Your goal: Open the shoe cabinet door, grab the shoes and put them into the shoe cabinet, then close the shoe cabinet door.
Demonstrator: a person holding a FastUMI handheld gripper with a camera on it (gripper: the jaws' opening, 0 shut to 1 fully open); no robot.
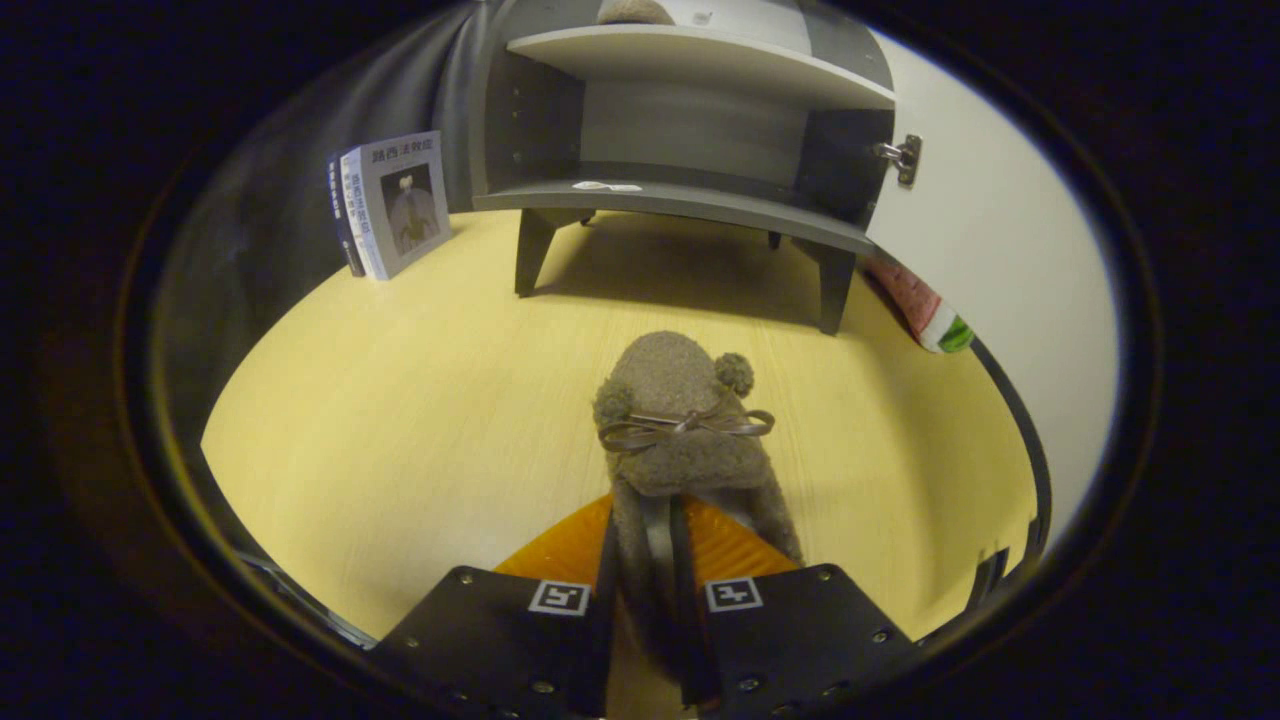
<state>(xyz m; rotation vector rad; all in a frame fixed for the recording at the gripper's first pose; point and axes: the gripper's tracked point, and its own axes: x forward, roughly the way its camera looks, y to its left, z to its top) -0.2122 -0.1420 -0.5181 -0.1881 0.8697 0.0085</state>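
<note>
A fuzzy grey-brown slipper with two pom-poms and a ribbon bow points away from me, toe toward the cabinet. My gripper is shut on the slipper's heel edge, both fingers pressing on it from either side. The slipper hangs over the yellow tabletop. Beyond it stands the grey shoe cabinet on short legs, its white door swung open to the right. The lower shelf is bare apart from a small white scrap. Another fuzzy shoe rests on the upper shelf, mostly cut off.
Two books stand upright left of the cabinet against the dark wall. A red and green packet lies on the table under the open door, right of the cabinet's leg.
</note>
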